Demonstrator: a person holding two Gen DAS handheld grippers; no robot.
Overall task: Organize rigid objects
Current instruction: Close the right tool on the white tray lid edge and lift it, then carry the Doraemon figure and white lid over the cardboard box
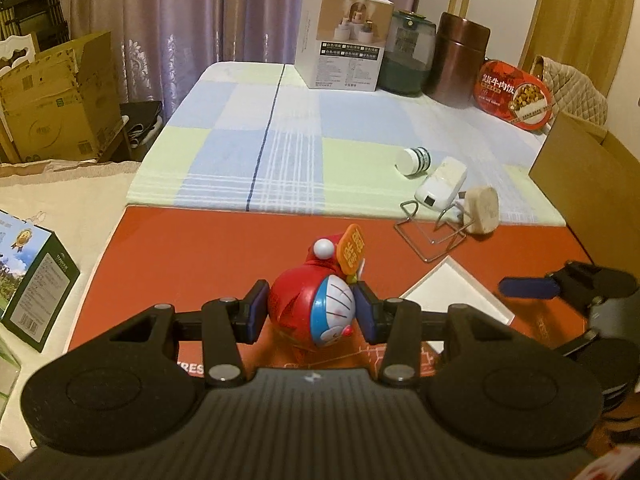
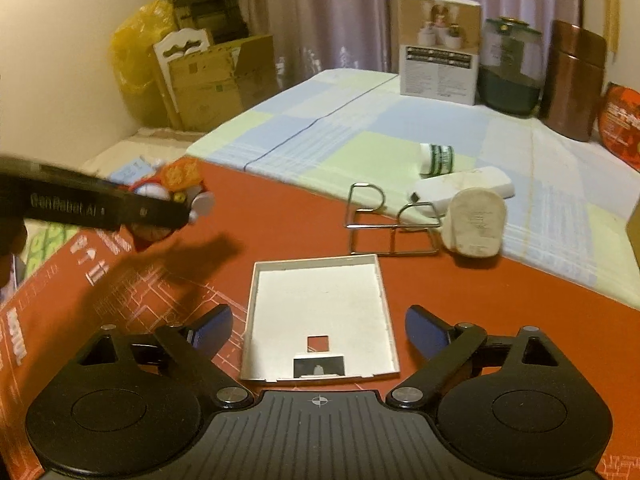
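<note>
Clamped between the blue pads of your left gripper [image 1: 311,312] sits the red and blue plastic cat figurine with the orange sign [image 1: 320,300], low in the centre of the left wrist view; the jaws press on its two flanks, so its body runs across the grip while the sign and white pompom point away from you. It hangs above the red printed mat [image 1: 200,248], not resting on it.

Your right gripper [image 2: 319,330] holds nothing: its jaws stand wide apart, straddling the near edge of the shallow white square cardboard tray [image 2: 382,280] that lies flat on the mat at lower centre of the right wrist view. The pads sit just outside the tray's two side walls, touching neither as far as you can see.

The relation that matters: from the figurine, the tray lies to the lower right of the left wrist view, close by, with its open face up. In the right wrist view the figurine appears at the left edge, blurred behind the left gripper, well apart from the tray.

Beyond the tray, toward the upper right, rest a bent wire stand [image 2: 390,220], a cream plug-shaped block [image 2: 474,222], a white oblong case [image 2: 468,188] and a small green-banded white bottle [image 2: 438,158] on its side, likely next to sort
</note>
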